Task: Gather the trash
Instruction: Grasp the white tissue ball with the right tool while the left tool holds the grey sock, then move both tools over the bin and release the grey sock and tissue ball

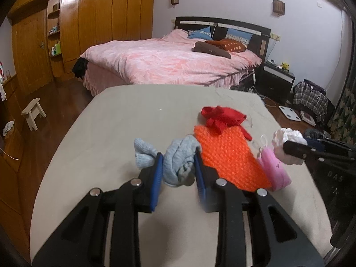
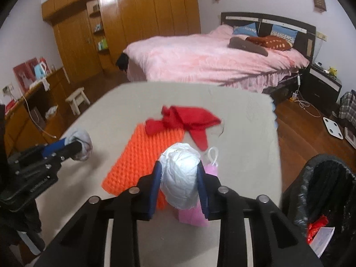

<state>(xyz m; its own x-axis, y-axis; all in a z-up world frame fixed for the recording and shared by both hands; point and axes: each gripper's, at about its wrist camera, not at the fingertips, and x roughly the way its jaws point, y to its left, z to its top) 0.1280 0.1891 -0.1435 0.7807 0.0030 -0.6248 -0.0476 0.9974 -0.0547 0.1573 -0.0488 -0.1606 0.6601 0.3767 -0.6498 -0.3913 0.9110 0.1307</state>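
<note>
My left gripper [image 1: 178, 162] is shut on a crumpled pale blue wad [image 1: 178, 158] just above the beige table [image 1: 111, 122]; it also shows in the right wrist view [image 2: 82, 142]. My right gripper [image 2: 179, 173] is shut on a crumpled white paper ball [image 2: 180, 175], held above the table; the ball also shows in the left wrist view [image 1: 287, 142]. An orange knitted mat [image 1: 231, 155] [image 2: 142, 155], a red cloth [image 1: 222, 115] [image 2: 184, 120] and a pink pouch [image 1: 273, 166] [image 2: 211, 169] lie on the table between the grippers.
A bin with a black liner [image 2: 322, 182] stands at the right of the table, holding red and white scraps. Behind are a pink bed [image 1: 169, 60], a wooden wardrobe [image 1: 100, 11], a small stool [image 1: 33, 111] and a nightstand [image 1: 278, 77].
</note>
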